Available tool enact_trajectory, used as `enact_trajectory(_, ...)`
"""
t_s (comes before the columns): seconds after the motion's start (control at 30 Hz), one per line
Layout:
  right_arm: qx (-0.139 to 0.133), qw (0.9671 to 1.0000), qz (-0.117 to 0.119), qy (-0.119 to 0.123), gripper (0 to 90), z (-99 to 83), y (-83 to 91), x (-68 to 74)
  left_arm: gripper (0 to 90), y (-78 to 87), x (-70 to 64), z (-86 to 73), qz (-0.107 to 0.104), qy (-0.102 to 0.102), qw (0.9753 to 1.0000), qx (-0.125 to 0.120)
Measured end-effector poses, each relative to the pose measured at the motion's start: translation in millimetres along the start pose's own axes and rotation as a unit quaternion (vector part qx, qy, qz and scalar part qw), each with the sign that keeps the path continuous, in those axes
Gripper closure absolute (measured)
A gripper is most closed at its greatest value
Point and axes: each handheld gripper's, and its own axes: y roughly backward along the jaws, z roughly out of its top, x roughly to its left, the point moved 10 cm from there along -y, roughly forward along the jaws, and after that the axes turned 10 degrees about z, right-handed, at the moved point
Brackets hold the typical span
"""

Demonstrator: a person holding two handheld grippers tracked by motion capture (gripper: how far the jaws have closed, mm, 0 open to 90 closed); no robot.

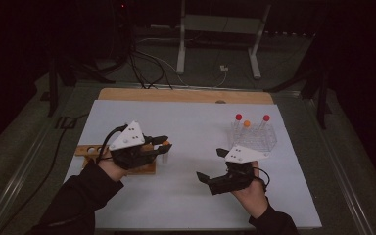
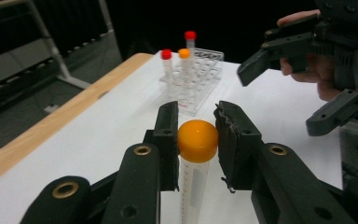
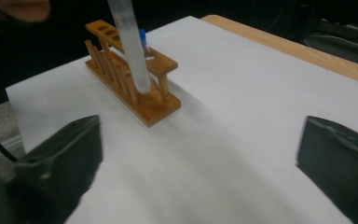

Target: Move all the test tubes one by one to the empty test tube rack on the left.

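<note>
black grippers (image 1: pixel 162 145) — white three-cornered plates, brass-ringed screws, black cables — dark sleeves (image 1: pixel 76 198).

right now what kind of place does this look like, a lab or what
Probably a lab-style recording bench. A person's left gripper holds an orange-capped tube near a wooden tube rack, a clear plastic rack holds more capped tubes, and cables trail across the dark floor behind.
</note>
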Motion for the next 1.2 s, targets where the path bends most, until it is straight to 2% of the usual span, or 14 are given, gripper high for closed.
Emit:
enact_trajectory(0.2,-0.003,1.0,-0.006,-0.002,0.0,-0.3,1.0,-2.7,71.8,19.7,21.7,-6.6,0.028,0.013,0.9995,0.004)
enact_trajectory(0.37,-0.002,1.0,-0.009,-0.004,0.0,-1.2,1.2,-5.3,71.8,38.2,38.7,-14.7,0.057,0.019,0.9981,0.011)
enact_trajectory(0.53,0.001,0.9999,-0.009,-0.005,0.0,-1.9,0.9,-6.3,71.8,55.1,61.3,-23.1,0.091,0.036,0.9951,0.008)
enact_trajectory(0.7,0.001,0.9999,-0.011,-0.004,0.0,-1.7,1.0,-7.1,71.8,67.0,84.9,-28.2,0.123,0.054,0.9909,0.001)
enact_trajectory(0.87,0.0,0.9999,-0.011,-0.006,0.0,-2.1,1.8,-8.4,71.8,67.5,102.5,-39.7,0.149,0.064,0.9867,0.003)
enact_trajectory(1.07,-0.001,0.9999,-0.012,-0.006,0.0,-1.7,3.1,-9.3,71.9,58.3,113.4,-62.1,0.159,0.085,0.9836,0.014)
enact_trajectory(1.2,-0.002,0.9999,-0.011,-0.009,0.0,-2.0,3.5,-9.9,71.8,51.5,116.4,-75.1,0.158,0.095,0.9826,0.02)
